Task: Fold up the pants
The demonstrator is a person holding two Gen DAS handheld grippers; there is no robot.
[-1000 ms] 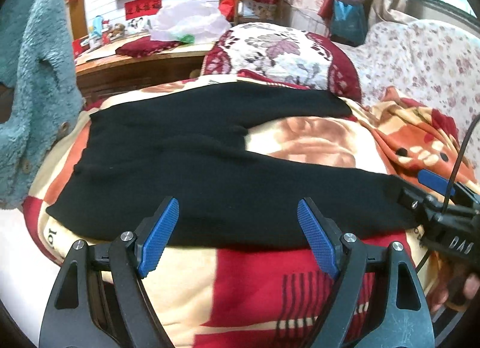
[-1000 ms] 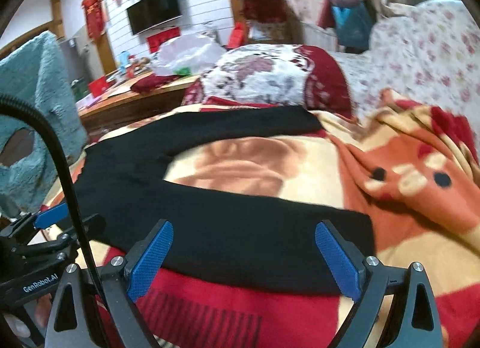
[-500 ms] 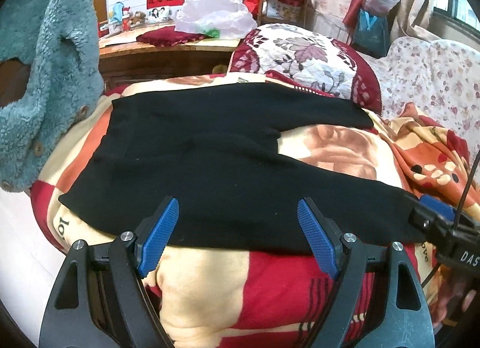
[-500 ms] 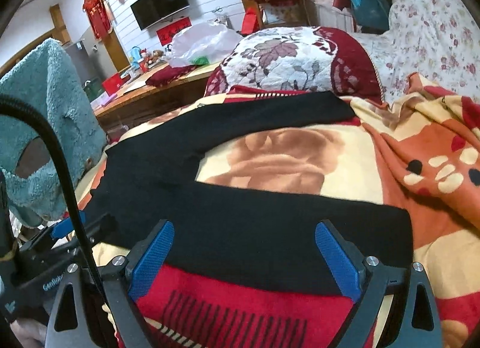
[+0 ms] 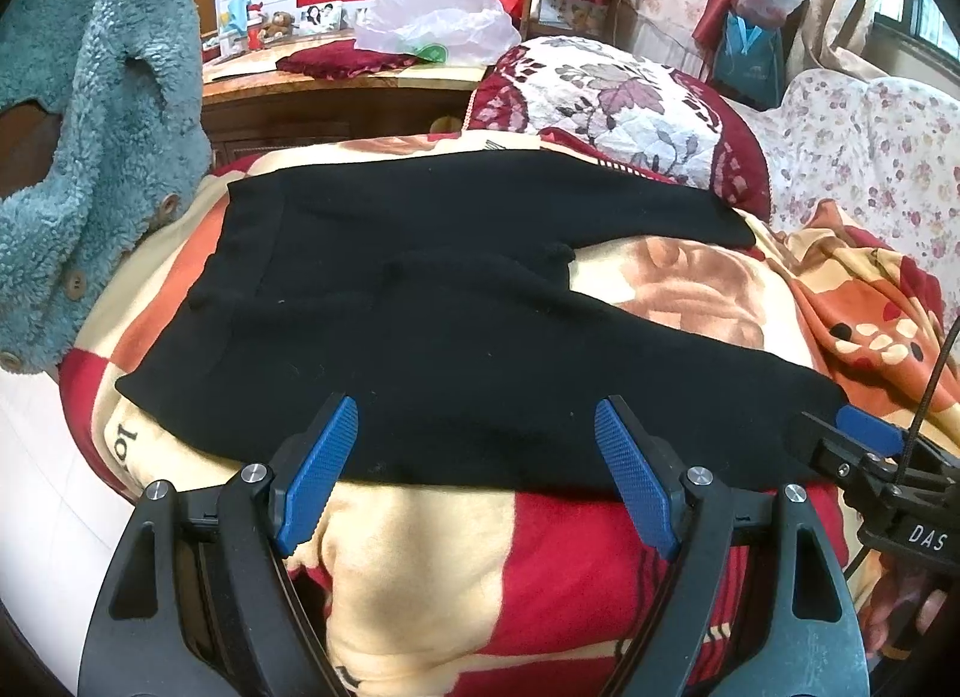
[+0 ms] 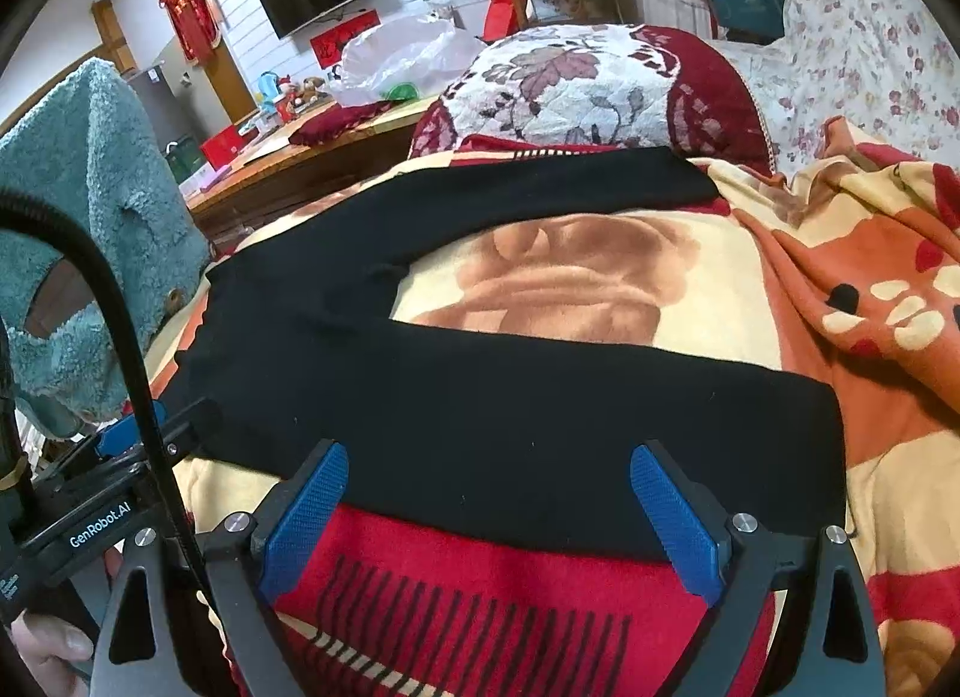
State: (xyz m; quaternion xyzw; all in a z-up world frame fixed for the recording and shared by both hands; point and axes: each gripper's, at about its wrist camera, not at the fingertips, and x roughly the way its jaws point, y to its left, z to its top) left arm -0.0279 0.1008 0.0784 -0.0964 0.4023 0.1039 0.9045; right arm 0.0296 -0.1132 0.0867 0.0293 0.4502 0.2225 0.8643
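Both the left gripper (image 5: 477,472) and the right gripper (image 6: 489,523) are hovering wide open and empty-fingered over the near edge of black pants (image 5: 456,331) lying spread on a blanket (image 5: 540,565).

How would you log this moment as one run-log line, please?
pants: flat on blanket, unfolded | left gripper: open, near edge | right gripper: open, near leg

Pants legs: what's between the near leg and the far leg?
Bare blanket, its tan print, fills the gap between the two legs of the black pants; clearest in the right wrist view.
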